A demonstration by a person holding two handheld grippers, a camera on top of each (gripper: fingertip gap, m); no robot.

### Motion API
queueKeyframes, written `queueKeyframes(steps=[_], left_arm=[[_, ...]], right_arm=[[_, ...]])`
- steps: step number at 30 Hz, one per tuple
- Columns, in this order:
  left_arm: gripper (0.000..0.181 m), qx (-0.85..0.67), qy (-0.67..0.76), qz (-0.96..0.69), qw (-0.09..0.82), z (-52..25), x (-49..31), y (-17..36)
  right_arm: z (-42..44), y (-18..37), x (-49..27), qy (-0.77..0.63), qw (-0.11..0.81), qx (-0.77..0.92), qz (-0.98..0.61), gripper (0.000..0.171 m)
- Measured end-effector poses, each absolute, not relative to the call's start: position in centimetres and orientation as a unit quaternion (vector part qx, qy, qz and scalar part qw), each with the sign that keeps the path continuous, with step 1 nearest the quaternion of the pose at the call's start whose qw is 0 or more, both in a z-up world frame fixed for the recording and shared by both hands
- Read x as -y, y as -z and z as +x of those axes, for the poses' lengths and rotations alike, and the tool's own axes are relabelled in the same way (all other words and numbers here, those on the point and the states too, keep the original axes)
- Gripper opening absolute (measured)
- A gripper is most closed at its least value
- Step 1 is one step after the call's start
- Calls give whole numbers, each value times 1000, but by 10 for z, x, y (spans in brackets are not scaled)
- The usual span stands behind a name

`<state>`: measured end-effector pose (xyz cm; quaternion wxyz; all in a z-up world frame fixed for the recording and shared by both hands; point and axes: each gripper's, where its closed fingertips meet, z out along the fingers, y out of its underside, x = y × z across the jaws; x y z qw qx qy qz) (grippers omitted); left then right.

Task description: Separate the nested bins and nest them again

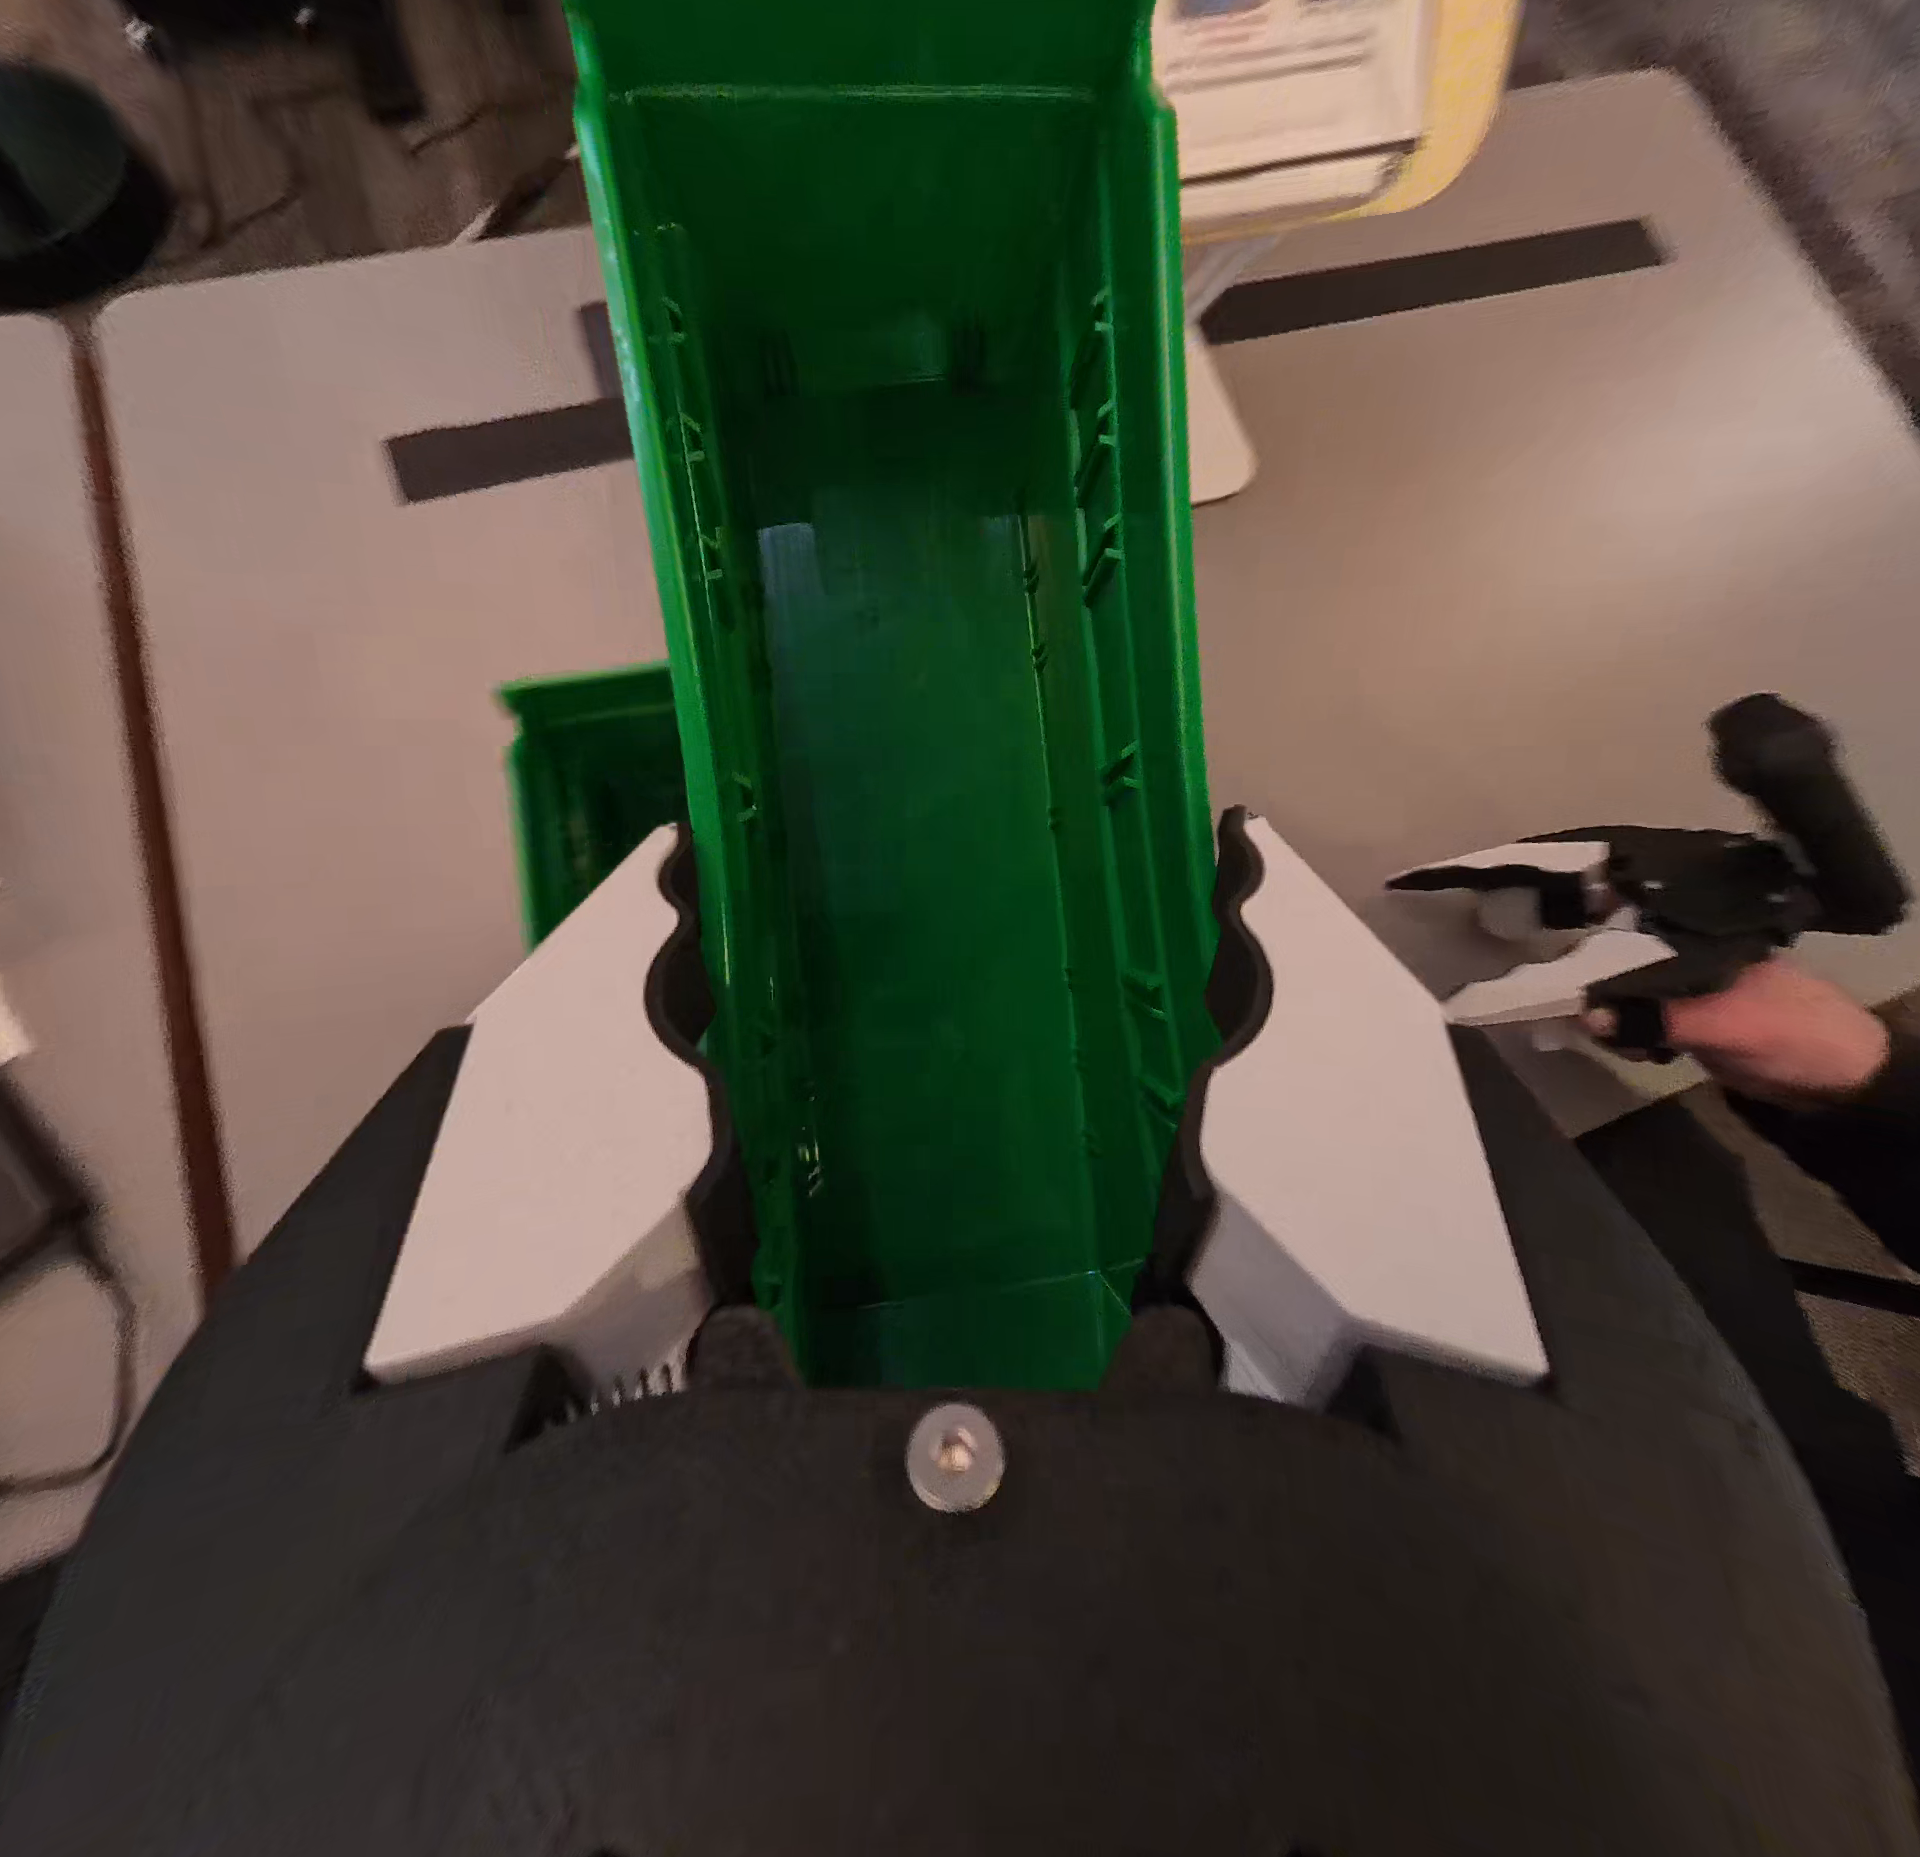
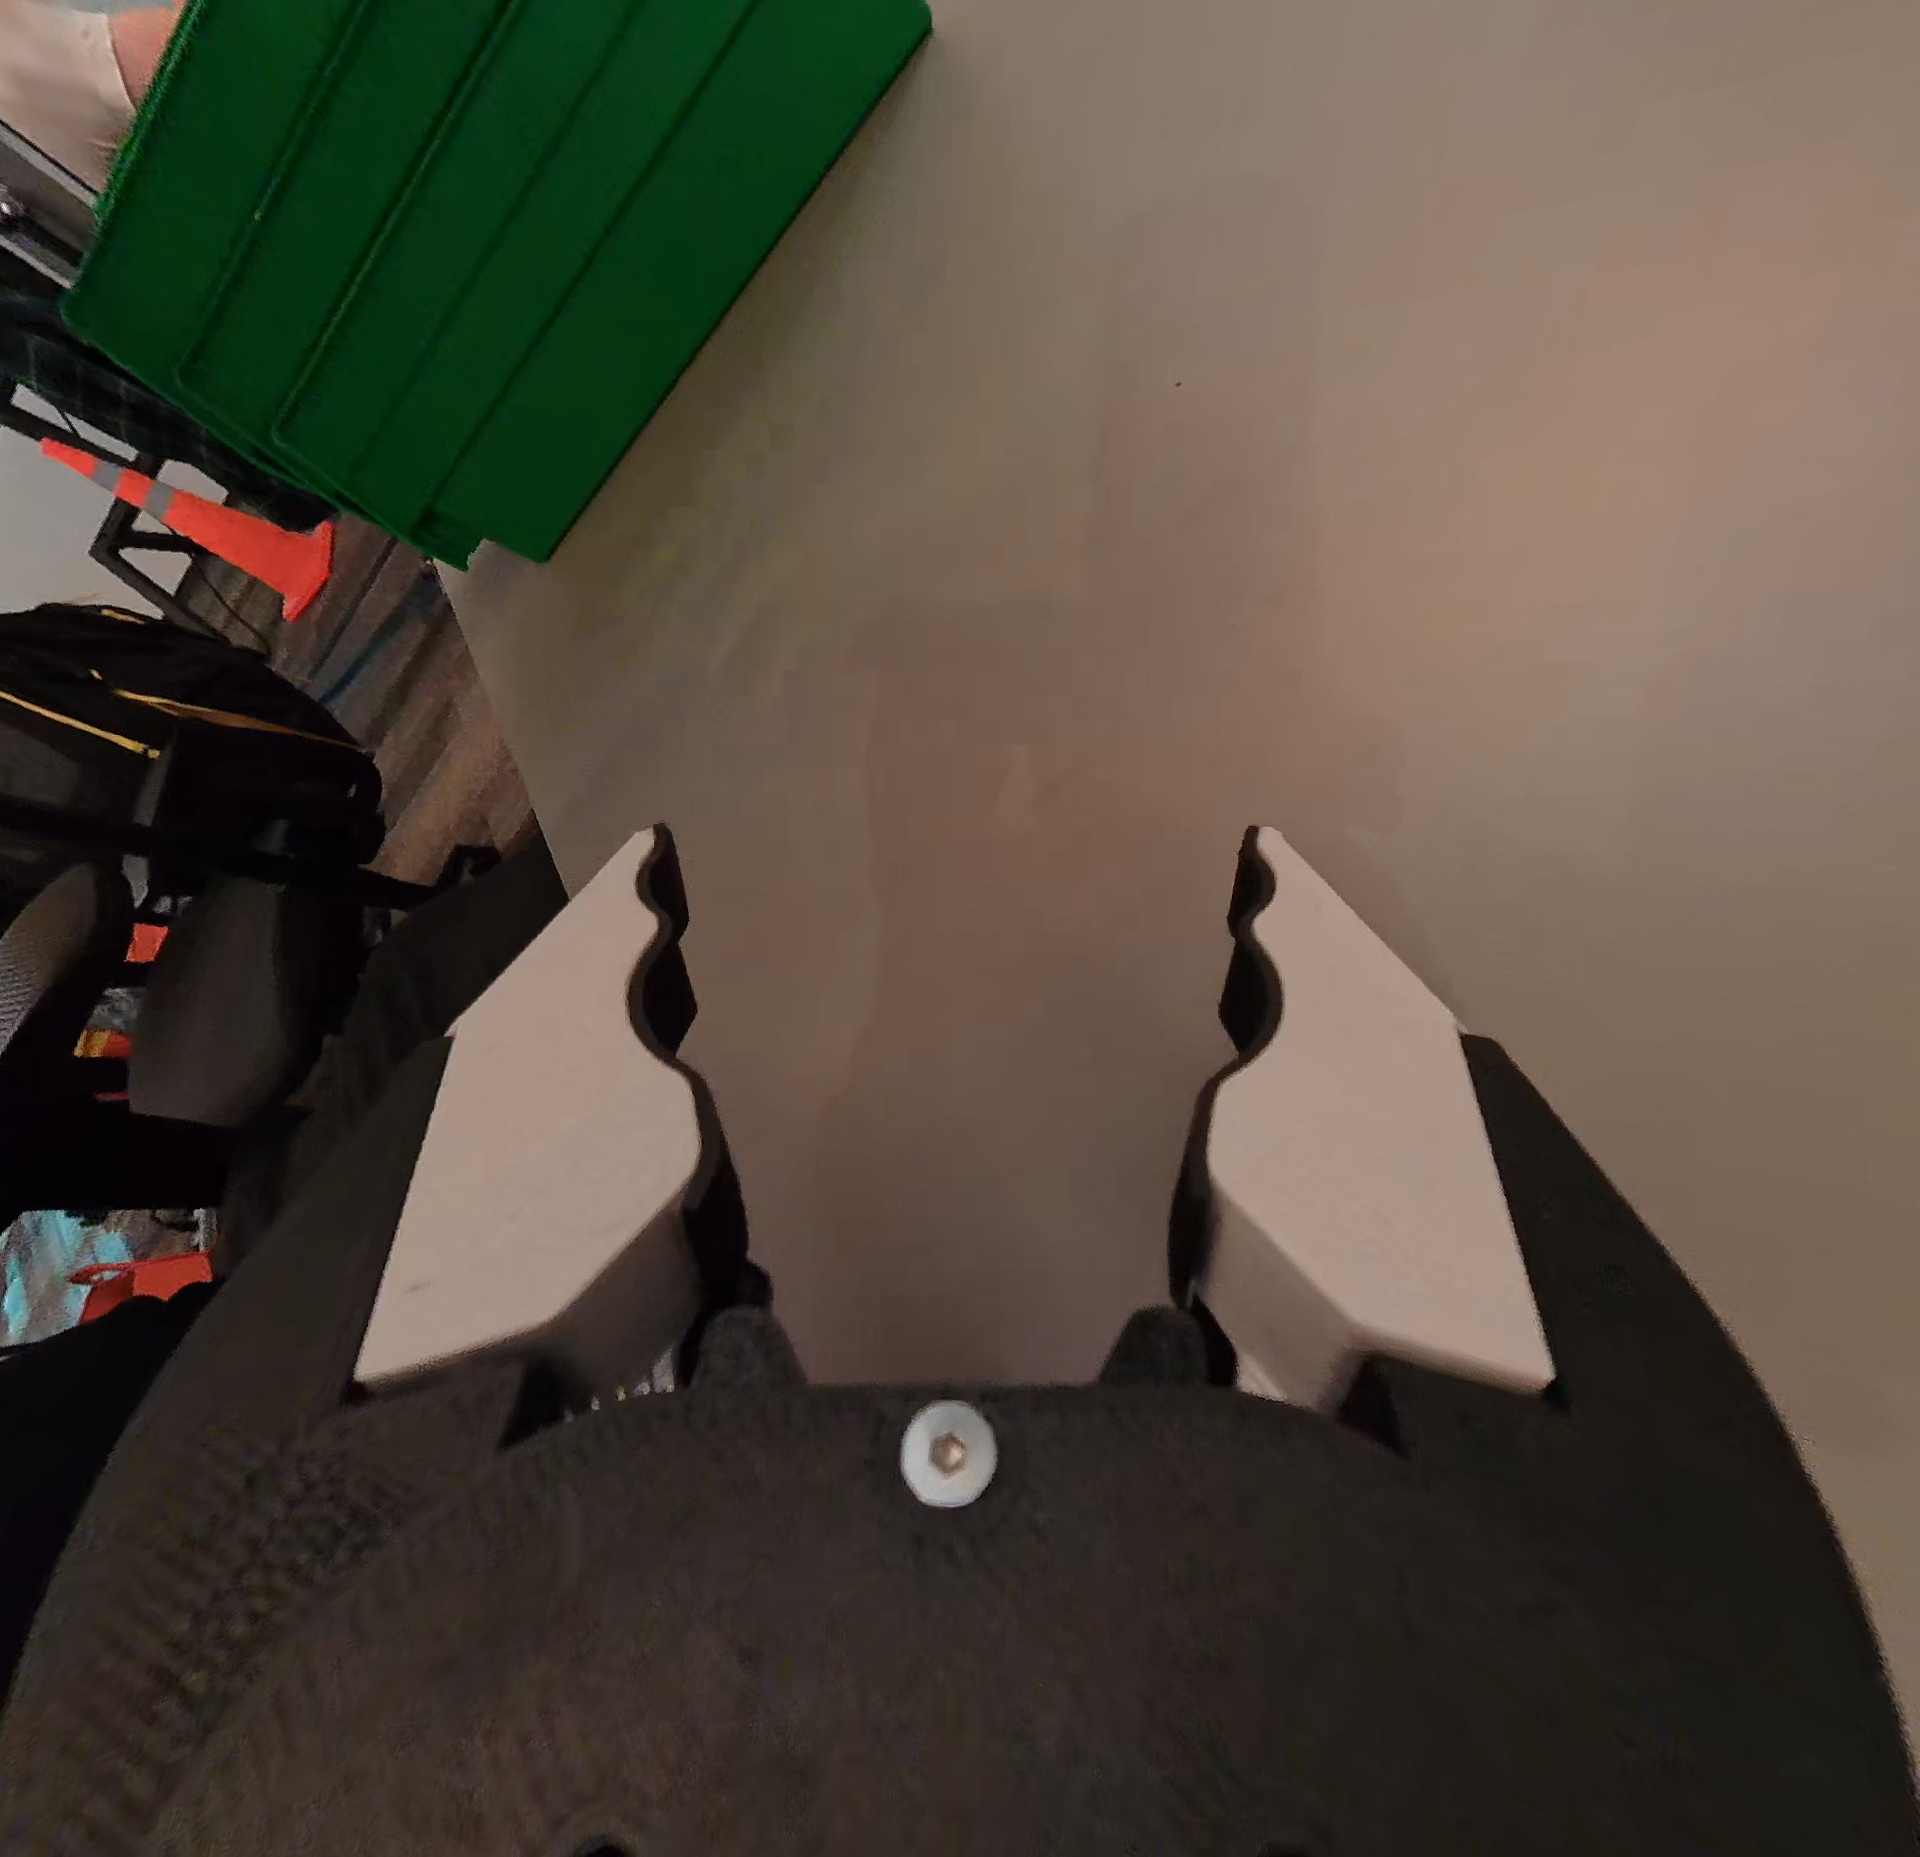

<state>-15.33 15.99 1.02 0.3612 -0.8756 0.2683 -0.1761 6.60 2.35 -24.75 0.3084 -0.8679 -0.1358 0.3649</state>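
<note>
Left tool (image 1: 951, 976) clamped on raised green bin (image 1: 914, 664), right tool (image 2: 954, 976) wide, empty over table (image 2: 1351, 457)

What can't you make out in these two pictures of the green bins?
- Left wrist view: the held green bin runs off the top edge, so its far end is unseen.
- Left wrist view: the second green bin on the table is mostly hidden behind the held one.
- Right wrist view: the green bin is cut by the top edge; only its underside shows.
- Left wrist view: the right gripper is blurred and small.
</note>
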Motion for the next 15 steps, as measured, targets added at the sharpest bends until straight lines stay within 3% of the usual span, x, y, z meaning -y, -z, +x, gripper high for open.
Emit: queueKeyframes(steps=[3,15], left_arm=[[98,-289,211,-863,357,-108,-151,0],[99,-332,250,-880,232,45,-134,159]], right_arm=[[70,246,-26,-363,314,130,-868,104],[143,223,-44,-342,375,52,-860,103]])
